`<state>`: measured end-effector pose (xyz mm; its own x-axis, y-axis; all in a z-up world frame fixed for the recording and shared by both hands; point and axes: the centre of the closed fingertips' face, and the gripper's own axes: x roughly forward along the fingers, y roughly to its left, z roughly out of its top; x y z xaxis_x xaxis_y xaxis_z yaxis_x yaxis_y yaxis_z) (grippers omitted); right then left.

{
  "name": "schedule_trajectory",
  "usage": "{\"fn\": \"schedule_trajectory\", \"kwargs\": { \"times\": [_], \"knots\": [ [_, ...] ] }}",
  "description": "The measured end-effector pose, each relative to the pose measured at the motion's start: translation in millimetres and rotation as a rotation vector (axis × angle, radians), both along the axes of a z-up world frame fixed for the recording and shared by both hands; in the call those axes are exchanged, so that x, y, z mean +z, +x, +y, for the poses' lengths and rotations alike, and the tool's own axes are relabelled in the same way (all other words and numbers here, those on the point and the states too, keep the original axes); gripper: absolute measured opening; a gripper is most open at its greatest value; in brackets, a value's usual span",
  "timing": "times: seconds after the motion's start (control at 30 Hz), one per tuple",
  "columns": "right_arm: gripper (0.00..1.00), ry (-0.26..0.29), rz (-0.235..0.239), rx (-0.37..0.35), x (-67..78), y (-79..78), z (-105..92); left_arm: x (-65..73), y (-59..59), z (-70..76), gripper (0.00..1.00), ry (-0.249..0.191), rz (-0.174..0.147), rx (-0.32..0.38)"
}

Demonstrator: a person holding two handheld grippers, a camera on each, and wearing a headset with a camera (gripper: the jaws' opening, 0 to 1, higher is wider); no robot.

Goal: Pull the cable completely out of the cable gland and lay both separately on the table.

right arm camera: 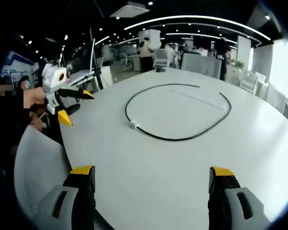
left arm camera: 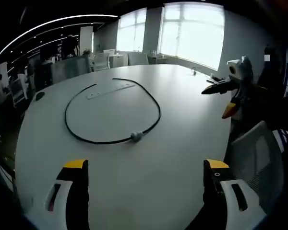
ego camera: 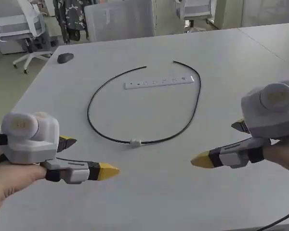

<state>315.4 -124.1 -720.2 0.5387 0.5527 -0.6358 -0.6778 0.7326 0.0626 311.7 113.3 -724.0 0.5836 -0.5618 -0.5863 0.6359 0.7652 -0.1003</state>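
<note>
Matt smooth table (ego camera: 135, 192); matt black cable (ego camera: 88, 115); cable gland (ego camera: 135, 142) probably pale plastic.

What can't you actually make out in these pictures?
Gland: too small in every view to tell whether it is loosened on the cable.
Power strip: in the head view its markings are blurred and too small to read.
Dark object far left, beyond the loop: too small to identify, perhaps a mouse.
Second cord: cut off by the head view's lower right edge, so where it leads is unknown.
</note>
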Motion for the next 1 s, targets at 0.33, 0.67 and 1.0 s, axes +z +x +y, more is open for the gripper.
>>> {"fn": "schedule_trajectory", "kwargs": {
  "times": [0.33,0.67,1.0],
  "knots": [
    [1.00,0.002,0.001,-0.004,0.1,1.4,-1.6,0.2,1.6,-0.2,1.00,0.001,0.000,0.000],
    [1.00,-0.002,0.008,-0.001,-3.0,3.3,-0.8,-1.2,4.6,0.5,1.00,-0.002,0.003,0.004],
    [0.96,0.084,-0.056,0.115,11.4,22.7,35.5,-3.1,7.7,3.0,1.00,-0.014,-0.017,0.008]
  ]
}}
